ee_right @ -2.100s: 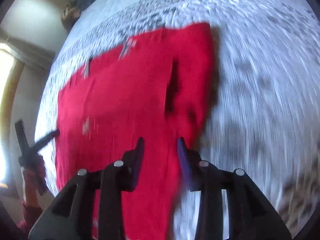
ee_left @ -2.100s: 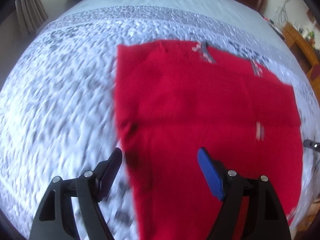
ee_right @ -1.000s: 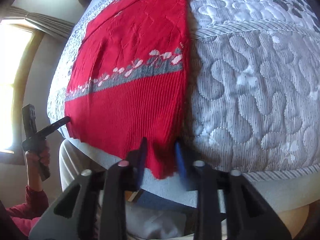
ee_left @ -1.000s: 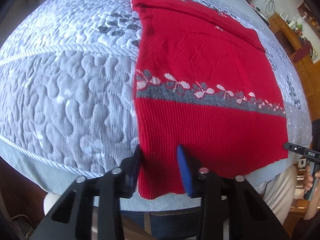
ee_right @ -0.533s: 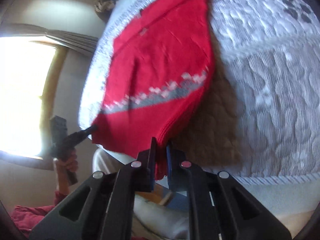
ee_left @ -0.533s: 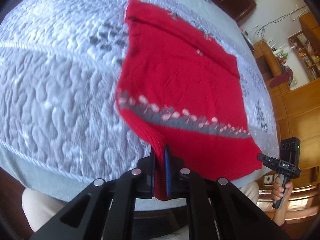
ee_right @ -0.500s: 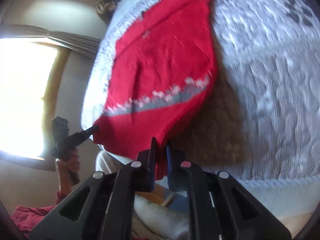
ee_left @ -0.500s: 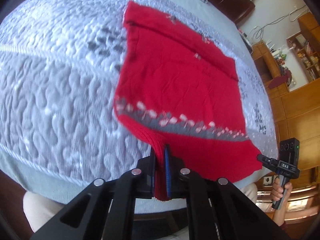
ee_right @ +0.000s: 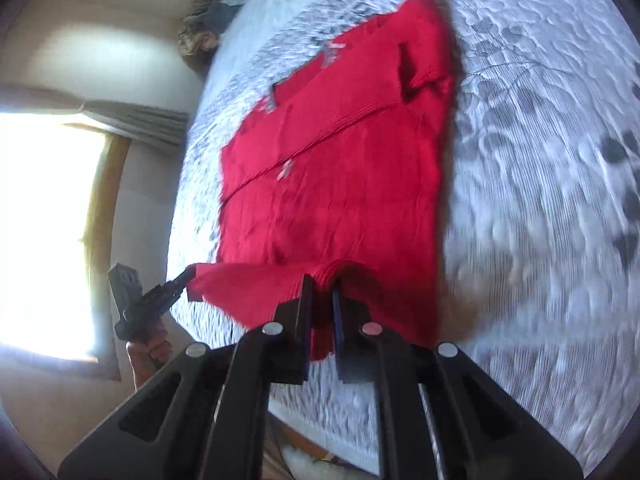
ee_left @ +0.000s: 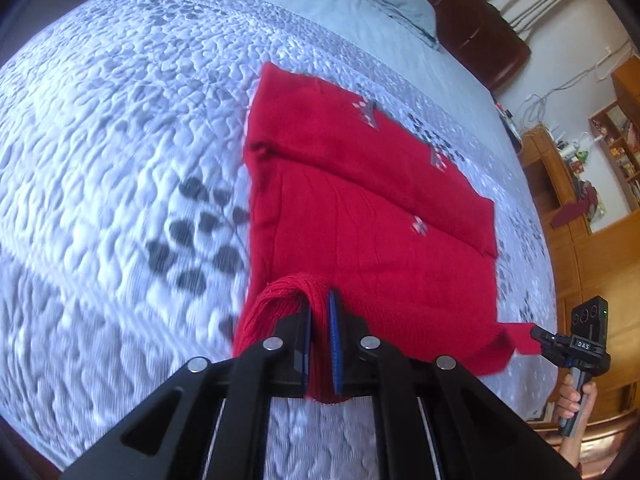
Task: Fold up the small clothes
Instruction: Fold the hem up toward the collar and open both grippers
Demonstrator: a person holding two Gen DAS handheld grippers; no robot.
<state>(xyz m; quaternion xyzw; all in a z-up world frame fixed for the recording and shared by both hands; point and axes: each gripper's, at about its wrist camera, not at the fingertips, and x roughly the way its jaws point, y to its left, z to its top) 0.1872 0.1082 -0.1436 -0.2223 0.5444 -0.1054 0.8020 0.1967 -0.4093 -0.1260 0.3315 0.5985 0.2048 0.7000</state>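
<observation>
Left tool (ee_left: pixel 319 312) clamped on near hem corner of red sweater (ee_left: pixel 360 208); right tool (ee_right: pixel 323 292) clamped on the other hem corner. Sweater lies on quilted bed (ee_left: pixel 120 160), hem lifted and doubling over the body. Knit looks soft, limp, light; sags between grips. Judgement: hold at corners, keep hem taut to avoid bunching.

My left claw (ee_left: pixel 319 322) is pinched closed on cloth, angled steeply down. My right claw (ee_right: pixel 322 304) is likewise clamped, tilted down, each hand (ee_right: pixel 150 350) gripping its handle.
</observation>
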